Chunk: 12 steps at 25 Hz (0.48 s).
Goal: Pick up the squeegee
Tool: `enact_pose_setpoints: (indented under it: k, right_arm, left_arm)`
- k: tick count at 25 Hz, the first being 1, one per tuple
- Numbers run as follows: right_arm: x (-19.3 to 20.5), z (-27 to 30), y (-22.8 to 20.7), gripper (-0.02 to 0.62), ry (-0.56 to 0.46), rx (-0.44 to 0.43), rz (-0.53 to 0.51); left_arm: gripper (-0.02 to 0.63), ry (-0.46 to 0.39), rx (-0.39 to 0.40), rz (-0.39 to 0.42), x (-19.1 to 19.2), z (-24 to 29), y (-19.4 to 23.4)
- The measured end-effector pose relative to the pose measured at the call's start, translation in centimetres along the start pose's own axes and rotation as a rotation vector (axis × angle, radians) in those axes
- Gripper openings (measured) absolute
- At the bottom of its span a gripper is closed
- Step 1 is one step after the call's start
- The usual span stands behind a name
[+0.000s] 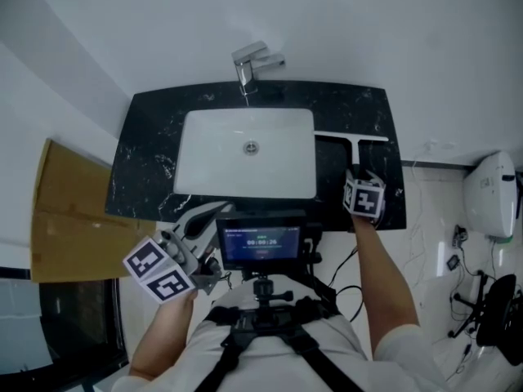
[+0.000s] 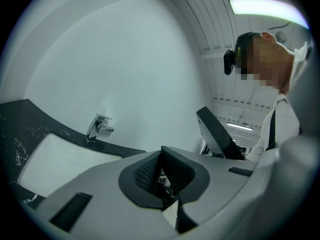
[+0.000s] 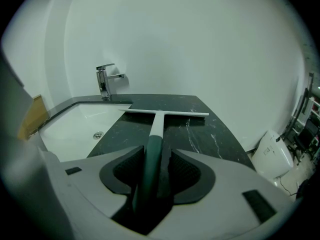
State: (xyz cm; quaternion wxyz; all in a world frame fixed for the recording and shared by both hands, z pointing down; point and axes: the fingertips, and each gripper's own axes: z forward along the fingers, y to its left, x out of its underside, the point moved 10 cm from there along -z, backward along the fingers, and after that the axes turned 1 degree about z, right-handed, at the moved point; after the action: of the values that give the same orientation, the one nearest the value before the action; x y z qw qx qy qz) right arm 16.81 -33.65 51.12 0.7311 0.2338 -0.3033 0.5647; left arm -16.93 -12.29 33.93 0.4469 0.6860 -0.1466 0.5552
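Jaws on your right gripper (image 3: 159, 156) stand apart in the right gripper view, with the dark handle of the squeegee (image 3: 156, 129) running straight between them. One pad looks to be against the handle and a thin dark gap shows at the other, so I judge that you do not have a firm hold yet. The squeegee lies flat on the black bench (image 3: 210, 134), just right of the sink (image 3: 80, 129), its white blade (image 3: 167, 113) crosswise at the far end, towards the wall. In the left gripper view, your left gripper (image 2: 161, 159) has its jaws together with nothing between them. It points level across the sink towards the tap (image 2: 97, 128), and no part of the squeegee shows there. The head view agrees: your right gripper is down over the near end of the handle at the bench's right side, while your left gripper hangs at the front edge of the bench, well apart from the squeegee. You are at the grasp itself, with the approach done and the lift not begun. What the next move calls for, as I read it, is to bring the right jaws in until both pads press squarely on the handle. Then raise it straight off the bench, keeping the blade level so that its far end does not drag on the stone or swing towards the wall. Your left gripper has no part in this and can hold where it is.
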Motion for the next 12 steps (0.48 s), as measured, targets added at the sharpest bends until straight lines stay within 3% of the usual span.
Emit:
enact_pose_setpoints:
  k: [6,12]
  right_arm:
    - [-0.16,-0.1,0.4,0.098,-0.016,0.025,-0.037]
    - [-0.3,0.18,-0.15,0.091,-0.009,0.029,-0.018]
  left_arm:
    - [-0.003,-0.007,0.003,0.01,0.07,-0.47,-0.3]
    - [-0.003,-0.008,-0.002,0.01,0.09,-0.55,-0.33]
